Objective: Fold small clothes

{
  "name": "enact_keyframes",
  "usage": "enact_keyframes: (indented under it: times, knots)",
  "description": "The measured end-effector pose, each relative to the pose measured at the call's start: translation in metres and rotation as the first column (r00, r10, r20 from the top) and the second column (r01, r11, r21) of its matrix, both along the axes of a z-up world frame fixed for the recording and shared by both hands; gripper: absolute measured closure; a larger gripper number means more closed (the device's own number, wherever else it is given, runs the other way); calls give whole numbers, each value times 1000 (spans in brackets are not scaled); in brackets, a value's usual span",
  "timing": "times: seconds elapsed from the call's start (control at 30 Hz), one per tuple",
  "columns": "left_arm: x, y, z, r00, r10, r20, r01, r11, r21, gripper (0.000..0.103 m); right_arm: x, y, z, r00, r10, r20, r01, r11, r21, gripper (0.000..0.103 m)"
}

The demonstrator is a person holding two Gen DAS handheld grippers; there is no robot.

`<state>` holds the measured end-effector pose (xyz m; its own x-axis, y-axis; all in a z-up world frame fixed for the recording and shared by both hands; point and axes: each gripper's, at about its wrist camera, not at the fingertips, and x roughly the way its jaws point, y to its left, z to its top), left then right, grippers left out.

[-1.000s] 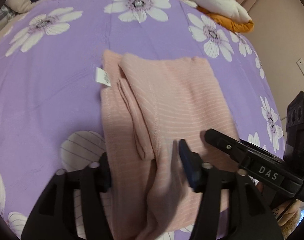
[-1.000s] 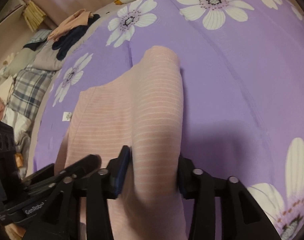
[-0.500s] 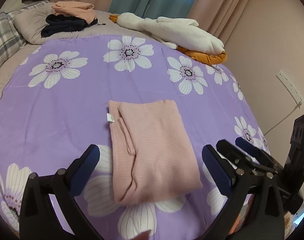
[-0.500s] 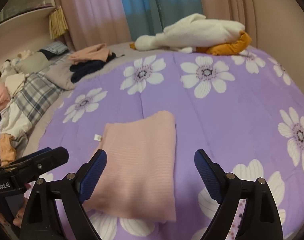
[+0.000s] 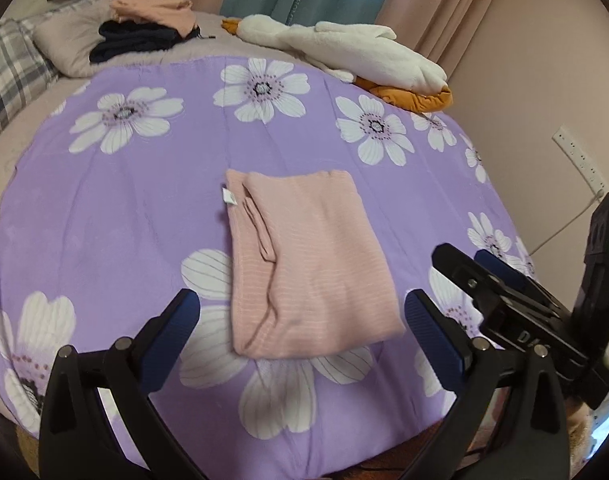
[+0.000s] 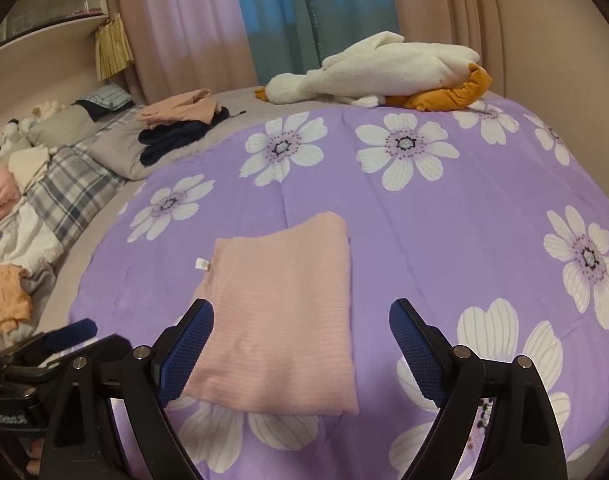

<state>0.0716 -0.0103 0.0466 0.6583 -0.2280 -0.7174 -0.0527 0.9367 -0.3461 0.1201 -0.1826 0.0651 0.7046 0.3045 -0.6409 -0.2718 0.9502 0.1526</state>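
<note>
the pink garment lies folded into a neat rectangle near the middle of the purple flowered blanket on the bed. its long axis runs away from the two grippers, from the near edge of the bed toward the curtains, and a small white label sticks out at its far left corner.

the left gripper hovers above the near end of the garment with the jaws spread wide and nothing between them; the pads do not touch the cloth. the right gripper is also released and empty, and it hangs over the same near end. in the left wrist view the right gripper shows at the right side, just beside the garment's right edge.

both grippers are about equally near to the short near edge, one at each corner of it. i judge that this piece is finished, or that at most one more fold across the long axis is left. for that fold, each gripper would take its own near corner and carry it toward the far edge.

a pile of other clothes waits far away at the left, beside the plaid pillow; the left gripper is on that side.
</note>
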Motion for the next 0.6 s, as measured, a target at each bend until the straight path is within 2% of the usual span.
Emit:
enact_keyframes:
  times: [0.6]
  knots:
    - [-11, 0, 1, 1000, 20, 12, -20, 999, 25, 1, -6, 3, -6, 1000, -2, -19, 1, 1000, -23, 14]
